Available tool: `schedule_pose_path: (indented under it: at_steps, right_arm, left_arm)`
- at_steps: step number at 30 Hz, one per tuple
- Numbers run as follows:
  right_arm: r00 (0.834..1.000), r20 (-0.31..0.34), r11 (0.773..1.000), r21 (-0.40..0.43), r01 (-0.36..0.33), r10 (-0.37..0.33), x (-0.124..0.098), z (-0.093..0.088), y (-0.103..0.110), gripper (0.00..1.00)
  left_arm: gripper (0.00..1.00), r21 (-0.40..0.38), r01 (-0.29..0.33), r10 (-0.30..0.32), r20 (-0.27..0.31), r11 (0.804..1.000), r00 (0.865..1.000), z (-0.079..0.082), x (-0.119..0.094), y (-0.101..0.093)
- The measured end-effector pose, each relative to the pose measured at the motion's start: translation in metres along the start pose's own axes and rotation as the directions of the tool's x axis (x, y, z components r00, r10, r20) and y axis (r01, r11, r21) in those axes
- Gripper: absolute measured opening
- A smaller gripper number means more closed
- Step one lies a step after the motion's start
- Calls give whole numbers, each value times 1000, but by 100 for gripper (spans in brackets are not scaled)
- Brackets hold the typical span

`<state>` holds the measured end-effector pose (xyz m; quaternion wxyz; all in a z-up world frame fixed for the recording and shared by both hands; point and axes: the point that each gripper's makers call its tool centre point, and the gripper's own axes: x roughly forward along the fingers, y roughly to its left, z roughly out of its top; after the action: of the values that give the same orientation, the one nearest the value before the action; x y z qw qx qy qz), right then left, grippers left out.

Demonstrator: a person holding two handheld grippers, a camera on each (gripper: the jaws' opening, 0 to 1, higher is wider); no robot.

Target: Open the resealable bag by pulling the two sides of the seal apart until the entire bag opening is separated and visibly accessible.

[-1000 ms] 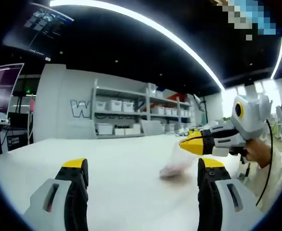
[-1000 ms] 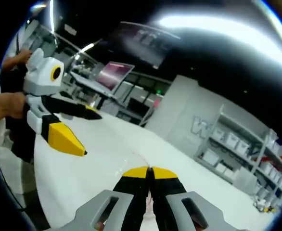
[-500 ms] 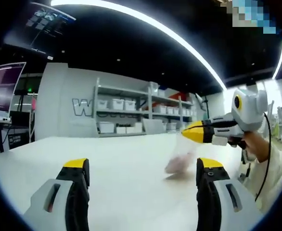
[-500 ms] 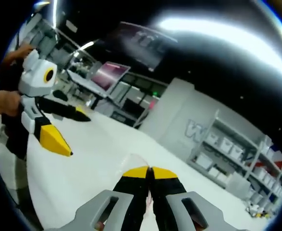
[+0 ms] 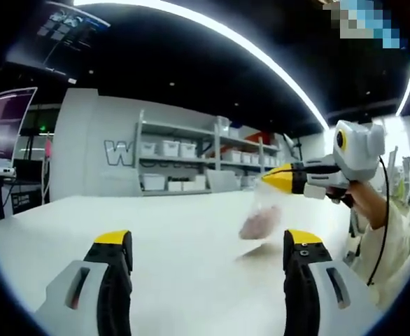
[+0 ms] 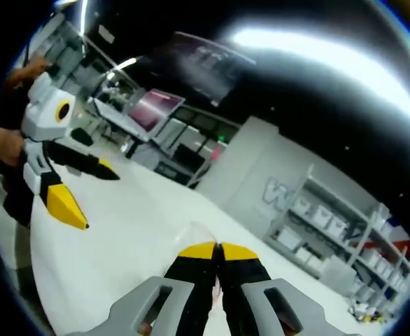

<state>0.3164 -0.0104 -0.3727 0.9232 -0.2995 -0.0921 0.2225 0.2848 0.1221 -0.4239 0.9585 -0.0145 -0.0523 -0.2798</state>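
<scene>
While the right gripper (image 5: 283, 179) pinches its top edge, the resealable bag (image 5: 261, 218) hangs clear above the white table (image 5: 177, 231).
Pinkish contents sag at the bag's bottom, just off the tabletop near its right edge. The left gripper (image 5: 205, 241) stands released, jaws wide apart, with bare table ahead. In the right gripper view, clenched jaws grip a clear bag lip (image 6: 199, 232).

Both views look low across the worktop (image 5: 191, 231) toward the shelves (image 5: 191, 164) (each catches the other gripper).
</scene>
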Motion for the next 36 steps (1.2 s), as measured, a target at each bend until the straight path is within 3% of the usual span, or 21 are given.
schedule_pose_path:
  at_steps: [36]
  right_arm:
    - [1000,-5,999,-46,10,-10,18,1,-21,0]
  left_arm:
    - [85,11,3,-3,-13,1000,1000,-1,0,0]
